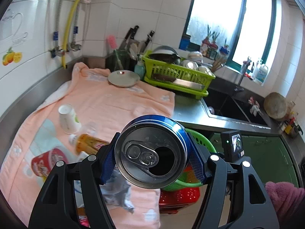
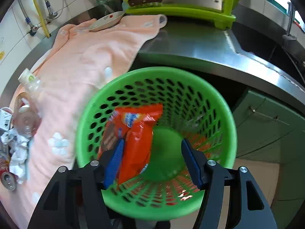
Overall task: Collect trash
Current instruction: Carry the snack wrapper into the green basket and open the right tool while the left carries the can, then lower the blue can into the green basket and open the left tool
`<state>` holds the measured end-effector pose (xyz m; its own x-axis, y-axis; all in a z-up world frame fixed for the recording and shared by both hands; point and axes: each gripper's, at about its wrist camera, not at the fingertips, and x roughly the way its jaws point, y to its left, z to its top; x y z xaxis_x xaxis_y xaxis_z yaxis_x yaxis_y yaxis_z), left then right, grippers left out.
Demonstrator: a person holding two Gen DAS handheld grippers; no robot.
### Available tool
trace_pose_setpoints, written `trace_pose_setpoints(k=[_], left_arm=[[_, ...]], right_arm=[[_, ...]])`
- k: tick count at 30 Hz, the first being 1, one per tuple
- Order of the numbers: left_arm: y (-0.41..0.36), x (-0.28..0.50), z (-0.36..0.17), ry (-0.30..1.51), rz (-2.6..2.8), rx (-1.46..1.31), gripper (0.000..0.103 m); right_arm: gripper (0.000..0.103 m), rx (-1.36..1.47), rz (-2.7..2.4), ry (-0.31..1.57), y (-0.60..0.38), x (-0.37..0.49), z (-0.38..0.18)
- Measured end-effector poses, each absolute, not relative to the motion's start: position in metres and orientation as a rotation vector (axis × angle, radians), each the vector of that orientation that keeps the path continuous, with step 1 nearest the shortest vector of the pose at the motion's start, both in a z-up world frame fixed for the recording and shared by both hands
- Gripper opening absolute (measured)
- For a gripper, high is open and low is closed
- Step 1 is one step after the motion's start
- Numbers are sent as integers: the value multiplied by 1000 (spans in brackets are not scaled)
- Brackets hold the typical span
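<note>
Your left hand-held gripper (image 1: 152,157) clamps the can (image 1: 152,152) by its thin, dentable sides; the right hand-held gripper (image 2: 152,164) gapes, wrapper (image 2: 137,133) loose.

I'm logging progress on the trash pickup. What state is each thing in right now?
Left gripper: shut on the can.
Blue can: held, tab opened.
Right gripper: open above the bin.
Orange wrapper: in the bin, by the right gripper's blue finger.
Green bin: upright.
Paper cup: tipped over on the towel.
Yellow bottle: lying down, capped.
</note>
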<state>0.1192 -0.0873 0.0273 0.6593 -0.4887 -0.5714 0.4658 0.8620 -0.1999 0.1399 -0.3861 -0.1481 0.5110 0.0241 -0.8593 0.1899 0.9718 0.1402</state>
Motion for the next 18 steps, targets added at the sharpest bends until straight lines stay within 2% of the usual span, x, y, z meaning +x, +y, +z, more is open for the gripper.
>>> trace_pose_setpoints(k=[8,11,18], left_arm=[[-150,136,-6,748,-590,-29,65],[-172,139,-16,773,-616,-19,65],[-212,155,-54,874,-649,3,65]], right_arm=[[63,195,-98,1026,-413,131,-151],[68,226,-102,997,-422,129,-145],[70,221,-102,936,-442,105,-122]])
